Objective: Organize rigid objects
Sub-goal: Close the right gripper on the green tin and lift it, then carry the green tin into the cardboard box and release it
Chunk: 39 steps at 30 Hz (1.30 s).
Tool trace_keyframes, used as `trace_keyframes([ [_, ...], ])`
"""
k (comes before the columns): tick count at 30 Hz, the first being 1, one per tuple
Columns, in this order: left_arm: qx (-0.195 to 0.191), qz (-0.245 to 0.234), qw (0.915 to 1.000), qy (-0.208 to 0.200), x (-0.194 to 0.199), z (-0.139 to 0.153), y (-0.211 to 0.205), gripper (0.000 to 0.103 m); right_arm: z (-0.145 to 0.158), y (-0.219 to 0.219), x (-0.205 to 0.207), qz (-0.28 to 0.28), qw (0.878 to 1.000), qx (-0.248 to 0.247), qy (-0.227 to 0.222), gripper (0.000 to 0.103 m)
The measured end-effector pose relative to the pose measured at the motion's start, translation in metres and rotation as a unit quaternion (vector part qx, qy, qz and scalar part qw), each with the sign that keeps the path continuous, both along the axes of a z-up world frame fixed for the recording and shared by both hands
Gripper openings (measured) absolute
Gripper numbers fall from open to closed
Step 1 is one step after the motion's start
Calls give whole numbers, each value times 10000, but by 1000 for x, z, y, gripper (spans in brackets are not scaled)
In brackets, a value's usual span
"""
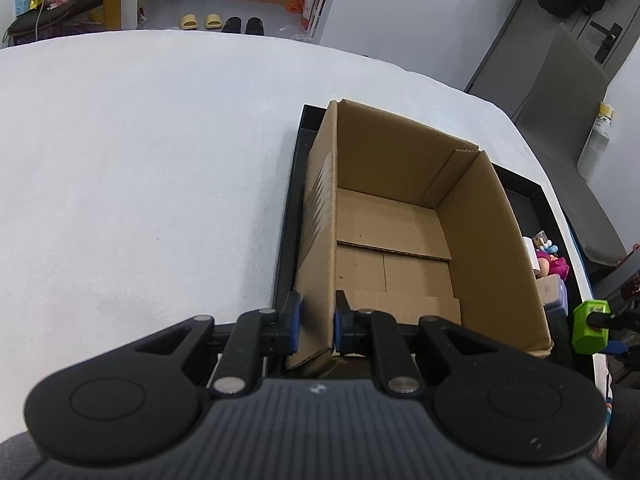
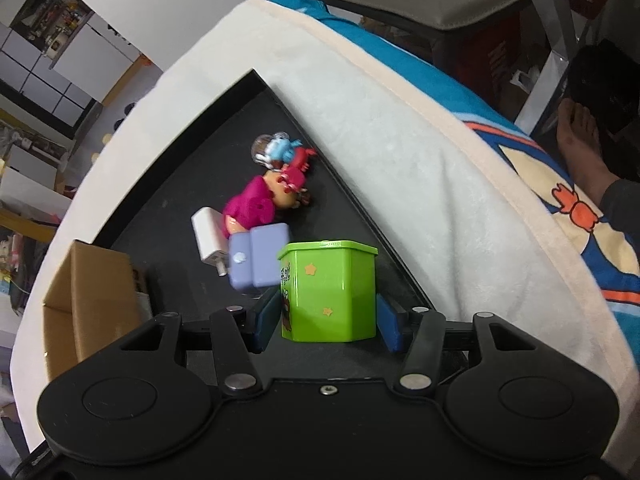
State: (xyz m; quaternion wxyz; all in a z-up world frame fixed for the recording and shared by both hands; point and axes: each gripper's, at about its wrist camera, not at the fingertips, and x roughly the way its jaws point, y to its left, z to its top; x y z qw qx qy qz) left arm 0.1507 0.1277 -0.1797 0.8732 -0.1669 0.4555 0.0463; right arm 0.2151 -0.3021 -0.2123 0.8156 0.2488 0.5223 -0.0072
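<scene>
1. Cloth (image 1: 140, 160): white, covers the table, fills the left wrist view from 9 to 12 o'clock.
2. Tray (image 1: 286, 248): black, shallow, lies on the cloth; its left rim runs just left of the box.
3. Left gripper (image 1: 316, 322): at 6 o'clock in its own view, clenched on the near left wall of the box, one blue pad outside the wall and one inside.
4. Box (image 1: 400, 216): brown cardboard, open top, stands in the tray at the centre of the left view; nothing shows on its floor flaps.
5. Charger (image 2: 208, 236): white, lies on the tray at 9 o'clock of the toy cluster, touching the purple block.
6. Doll (image 2: 264, 200): magenta dress, lies on its side at the centre of the right view, right of the box.
7. Purple block (image 2: 260, 260): just below the doll, beside the tin at its 10 o'clock.
8. Blue figure (image 2: 280, 148): small, at 12 o'clock of the doll, near the tray's right rim.
9. Tin (image 2: 330, 292): green, starred, upright on the tray.
10. Right gripper (image 2: 328, 324): at 6 o'clock in its view, blue pads on either side of the tin; whether they press it or merely flank it, I cannot tell.
11. Blanket (image 2: 540, 160): blue cartoon print, at 3 o'clock, under the cloth's edge.
</scene>
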Motion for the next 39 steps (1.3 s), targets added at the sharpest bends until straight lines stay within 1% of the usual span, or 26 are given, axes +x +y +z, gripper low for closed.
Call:
trace_keyframes([
  [4,-76,23,10000,-1,0,-1,4,15,13,6,-1,59,9999,-28,-95,50],
  [11,-57,117,9999,-84,-3,0,6,15,42,22,-1,126,9993,10,-347,50],
  [18,-221,260,9994,-99,-5,0,13,15,67,48,6,317,9976,105,-603,50],
  [24,-199,364,9990,-142,-8,0,11,15,78,74,13,504,9962,190,-683,50],
  [29,-294,488,9982,-181,-10,0,13,14,86,101,18,741,9939,294,-762,50],
  [34,-335,600,9974,-222,-13,-1,15,14,89,129,25,995,9910,454,-775,50],
  [39,-288,788,9960,-292,-17,-2,12,13,90,154,30,1210,9881,550,-769,50],
])
